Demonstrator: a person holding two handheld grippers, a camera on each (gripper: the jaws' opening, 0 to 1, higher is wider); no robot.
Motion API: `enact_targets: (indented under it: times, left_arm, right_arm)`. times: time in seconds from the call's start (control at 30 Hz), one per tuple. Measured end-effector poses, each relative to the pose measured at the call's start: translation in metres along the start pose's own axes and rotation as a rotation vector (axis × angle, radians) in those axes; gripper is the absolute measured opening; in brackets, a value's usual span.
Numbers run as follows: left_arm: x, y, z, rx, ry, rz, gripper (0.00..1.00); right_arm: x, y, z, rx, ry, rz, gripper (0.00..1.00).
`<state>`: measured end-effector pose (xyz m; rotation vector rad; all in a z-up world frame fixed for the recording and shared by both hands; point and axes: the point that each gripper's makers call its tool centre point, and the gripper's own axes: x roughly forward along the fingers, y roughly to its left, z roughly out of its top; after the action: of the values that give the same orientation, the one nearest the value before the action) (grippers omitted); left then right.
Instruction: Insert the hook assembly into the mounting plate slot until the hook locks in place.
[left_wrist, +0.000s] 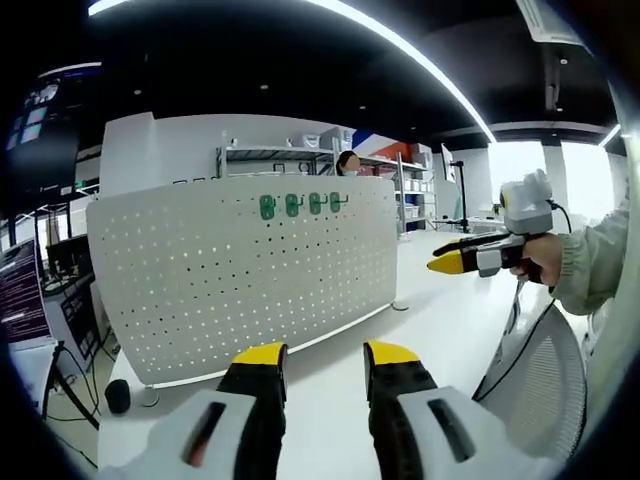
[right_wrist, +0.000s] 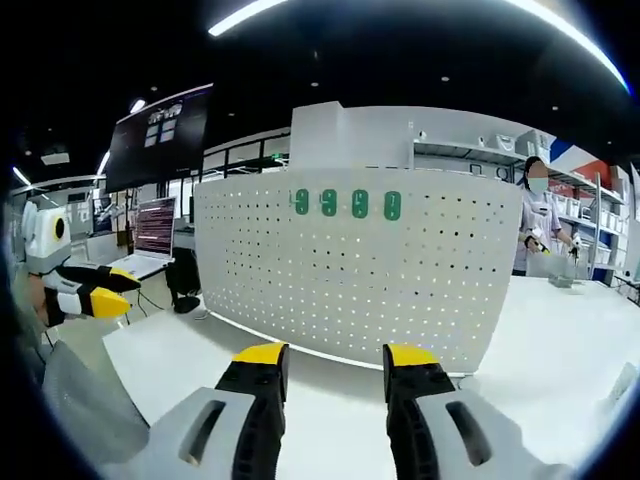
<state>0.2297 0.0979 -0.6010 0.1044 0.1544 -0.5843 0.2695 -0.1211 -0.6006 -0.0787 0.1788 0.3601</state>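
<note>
Hooks (right_wrist: 345, 204) high on pegboard (right_wrist: 360, 270); both grippers empty, apart.

You face a white perforated pegboard panel (right_wrist: 360, 270) carrying four green plastic hooks (right_wrist: 346, 204); your gripper jaws are black, yellow-tipped.

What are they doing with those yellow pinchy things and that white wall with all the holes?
A person holds a gripper in each hand. The left gripper and right gripper are both open and holding nothing, pointed at a white pegboard standing on the white table. Four green hooks already hang in a row near its top. Nothing is being touched.
</note>
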Motion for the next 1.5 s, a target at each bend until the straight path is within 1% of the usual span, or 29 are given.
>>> enact_targets:
  times: [0.2,0.37,0.47,0.7,0.87,1.03,1.17,1.3,1.4,1.47,1.5]
  left_arm:
    - [0.000,-0.002,-0.003,-0.006,0.004,-0.004,0.32]
    - [0.000,-0.002,-0.006,-0.010,0.009,-0.006,0.33]
    - [-0.001,-0.001,-0.009,-0.017,0.014,-0.002,0.32]
    - [-0.005,0.001,-0.013,-0.022,0.023,0.003,0.33]
    - [-0.007,0.004,-0.017,-0.028,0.034,0.007,0.33]
    - [-0.008,0.006,-0.021,-0.032,0.040,0.012,0.33]
    - [-0.009,0.004,-0.023,-0.032,0.045,0.006,0.34]
    - [-0.011,0.002,-0.030,-0.028,0.066,-0.001,0.34]
    - [-0.015,0.000,-0.034,-0.034,0.072,-0.004,0.34]
    - [-0.016,-0.002,-0.036,-0.038,0.073,-0.007,0.34]
    - [-0.017,-0.003,-0.036,-0.039,0.072,-0.008,0.35]
  right_arm:
    - [-0.013,0.002,-0.009,0.012,0.019,0.000,0.38]
    - [-0.024,0.009,-0.016,0.001,0.035,0.015,0.39]
    - [-0.029,0.013,-0.021,0.023,0.047,0.027,0.39]
    - [-0.033,0.027,-0.027,0.024,0.065,0.061,0.40]
    - [-0.033,0.032,-0.026,0.030,0.062,0.072,0.41]
    - [-0.034,0.044,-0.031,0.037,0.072,0.098,0.42]
    - [-0.038,0.051,-0.033,0.040,0.078,0.113,0.42]
    - [-0.043,0.055,-0.038,0.033,0.081,0.114,0.44]
    - [-0.050,0.060,-0.038,0.037,0.071,0.114,0.45]
    - [-0.054,0.063,-0.039,0.019,0.066,0.116,0.46]
    - [-0.055,0.063,-0.039,0.033,0.064,0.114,0.46]
